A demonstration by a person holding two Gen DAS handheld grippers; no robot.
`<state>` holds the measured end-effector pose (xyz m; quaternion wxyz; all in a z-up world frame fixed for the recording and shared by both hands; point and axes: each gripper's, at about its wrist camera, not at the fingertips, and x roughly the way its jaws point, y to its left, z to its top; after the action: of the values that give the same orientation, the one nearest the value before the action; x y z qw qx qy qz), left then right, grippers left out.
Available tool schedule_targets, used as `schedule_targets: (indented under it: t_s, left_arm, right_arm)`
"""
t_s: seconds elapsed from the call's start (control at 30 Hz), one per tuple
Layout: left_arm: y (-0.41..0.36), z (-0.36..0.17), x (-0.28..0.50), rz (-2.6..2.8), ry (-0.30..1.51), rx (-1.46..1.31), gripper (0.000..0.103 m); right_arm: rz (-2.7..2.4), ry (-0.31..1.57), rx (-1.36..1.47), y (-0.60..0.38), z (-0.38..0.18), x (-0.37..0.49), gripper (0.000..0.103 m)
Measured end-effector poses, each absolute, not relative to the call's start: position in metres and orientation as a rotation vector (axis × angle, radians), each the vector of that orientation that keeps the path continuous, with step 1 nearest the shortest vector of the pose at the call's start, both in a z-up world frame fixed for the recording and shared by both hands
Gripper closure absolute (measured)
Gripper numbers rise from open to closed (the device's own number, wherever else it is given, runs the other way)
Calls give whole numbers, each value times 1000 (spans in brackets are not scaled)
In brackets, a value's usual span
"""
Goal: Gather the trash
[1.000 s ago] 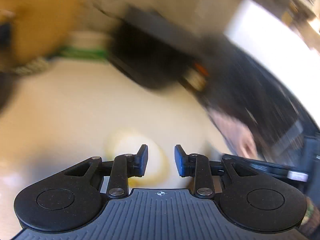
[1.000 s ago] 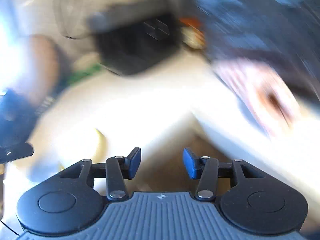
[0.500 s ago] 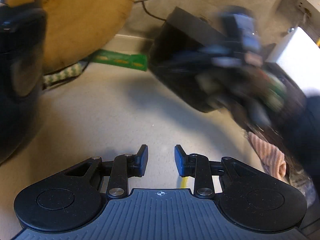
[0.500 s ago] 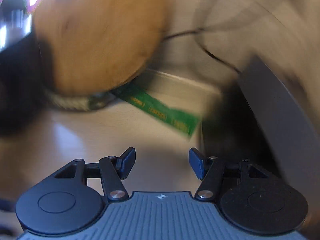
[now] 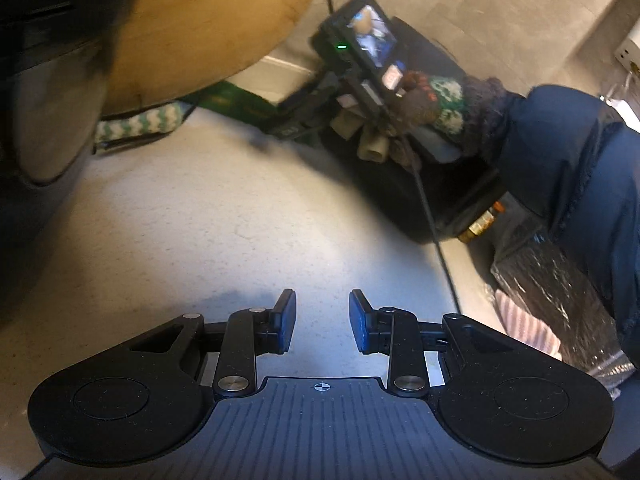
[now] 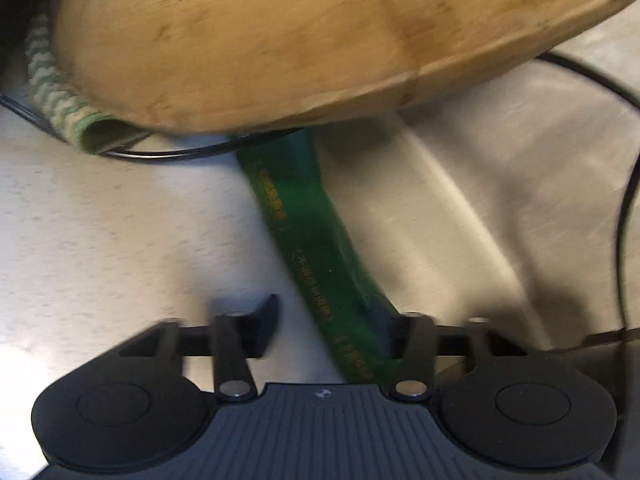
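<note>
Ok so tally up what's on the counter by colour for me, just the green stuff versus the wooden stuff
Green wrapper, lying between the open fingers of the right gripper: 1
Green-and-white woven cloth, tucked under the board: 1
Wooden board: 1
Total: 3, with 2 green and 1 wooden.
</note>
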<state>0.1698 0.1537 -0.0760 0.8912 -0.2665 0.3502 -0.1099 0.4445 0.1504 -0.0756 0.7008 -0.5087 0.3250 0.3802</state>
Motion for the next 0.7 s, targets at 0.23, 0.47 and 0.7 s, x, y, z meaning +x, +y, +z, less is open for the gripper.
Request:
schedule_targets:
  t_s: [0.23,0.47,0.7]
  left_arm:
    - [161,-68,160,-181,690,-575,70]
    - [168,-61,140,-32,691,-629,70]
    - [147,-53,113,45,727,-619,70]
  right_arm:
    - [830,965,-884,111,-43,410,94]
    - [911,1208,-444,52,-8,333,101]
    - [929,1243,-6,-16,4,243,100]
